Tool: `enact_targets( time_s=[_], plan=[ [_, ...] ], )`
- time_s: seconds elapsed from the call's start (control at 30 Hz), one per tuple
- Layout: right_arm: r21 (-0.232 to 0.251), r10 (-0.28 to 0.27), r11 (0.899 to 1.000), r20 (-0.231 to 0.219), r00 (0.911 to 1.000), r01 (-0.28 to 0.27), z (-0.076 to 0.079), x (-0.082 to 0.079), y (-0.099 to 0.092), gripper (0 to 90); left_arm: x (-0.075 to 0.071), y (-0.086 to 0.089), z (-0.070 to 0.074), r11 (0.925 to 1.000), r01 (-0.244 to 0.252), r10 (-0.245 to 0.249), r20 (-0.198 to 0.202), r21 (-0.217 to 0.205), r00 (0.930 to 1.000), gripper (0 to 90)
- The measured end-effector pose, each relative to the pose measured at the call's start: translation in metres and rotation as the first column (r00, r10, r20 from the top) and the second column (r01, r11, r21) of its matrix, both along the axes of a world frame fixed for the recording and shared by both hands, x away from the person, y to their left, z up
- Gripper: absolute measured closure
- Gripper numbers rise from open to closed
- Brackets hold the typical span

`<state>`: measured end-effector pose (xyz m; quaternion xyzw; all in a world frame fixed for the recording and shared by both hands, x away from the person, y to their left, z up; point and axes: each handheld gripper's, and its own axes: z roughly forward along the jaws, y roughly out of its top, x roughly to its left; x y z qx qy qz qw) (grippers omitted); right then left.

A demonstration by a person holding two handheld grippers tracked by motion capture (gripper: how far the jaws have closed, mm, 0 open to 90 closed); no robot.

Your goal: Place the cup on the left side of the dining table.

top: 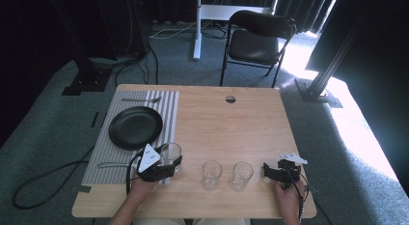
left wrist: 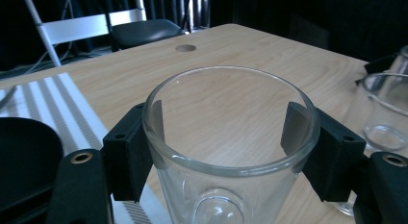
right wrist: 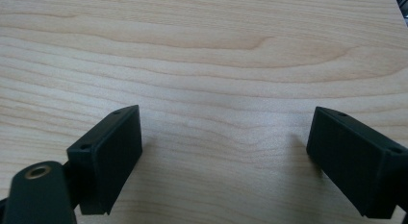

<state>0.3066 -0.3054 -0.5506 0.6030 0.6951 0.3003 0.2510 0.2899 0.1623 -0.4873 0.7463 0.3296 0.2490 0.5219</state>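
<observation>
A clear drinking glass (top: pixel 172 151) stands at the right edge of the striped placemat (top: pixel 166 106). My left gripper (top: pixel 170 165) is shut on it. In the left gripper view both black pads press the glass (left wrist: pixel 231 152) just under its rim, one on each side, with my left gripper (left wrist: pixel 231 137) centred on it. I cannot tell whether the glass rests on the table or is lifted. Near the table's front right edge my right gripper (top: pixel 273 168) stands open. Its jaws are spread wide over bare wood in the right gripper view, with nothing in my right gripper (right wrist: pixel 223 152).
Two more empty glasses (top: pixel 211 174) (top: pixel 241 175) stand in a row between the grippers. A black plate (top: pixel 135 127) lies on the placemat with cutlery (top: pixel 140 99) beyond it and more (top: pixel 113 164) in front. A cable hole (top: pixel 230 99) is at the table's far side; a chair (top: pixel 258 39) stands beyond.
</observation>
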Motion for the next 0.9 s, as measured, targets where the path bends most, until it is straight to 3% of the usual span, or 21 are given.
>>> enact_targets(
  time_s=[0.23, 0.5, 0.63, 0.77, 0.9],
  plan=[
    [-0.002, 0.001, 1.000, 0.001, 1.0000, -0.001, 0.000, 0.000, 0.000, 11.5, 0.010, 0.012, 0.003, 0.9995, -0.026, 0.026, 0.000, -0.020, 0.9997, 29.4],
    [-0.001, 0.001, 1.000, 0.001, 1.0000, -0.001, 0.000, 0.000, 0.000, 11.5, 0.021, 0.023, 0.004, 0.9978, -0.066, 0.066, -0.009, -0.009, 0.9978, 29.4],
    [-0.001, 0.001, 1.000, 0.001, 1.0000, -0.001, 0.000, 0.000, 0.000, 11.5, 0.026, 0.030, 0.003, 0.9970, -0.072, 0.071, -0.014, -0.029, 0.9974, 29.4],
    [-0.001, 0.001, 1.000, 0.002, 1.0000, -0.001, 0.000, 0.000, 0.000, 11.5, 0.029, 0.034, 0.001, 0.9971, -0.076, 0.075, -0.007, -0.013, 0.9971, 29.4],
    [-0.001, 0.001, 1.000, 0.001, 1.0000, -0.001, 0.000, 0.000, 0.000, 11.5, 0.035, 0.043, -0.005, 0.9945, -0.105, 0.105, -0.025, -0.006, 0.9942, 29.4]
  ],
)
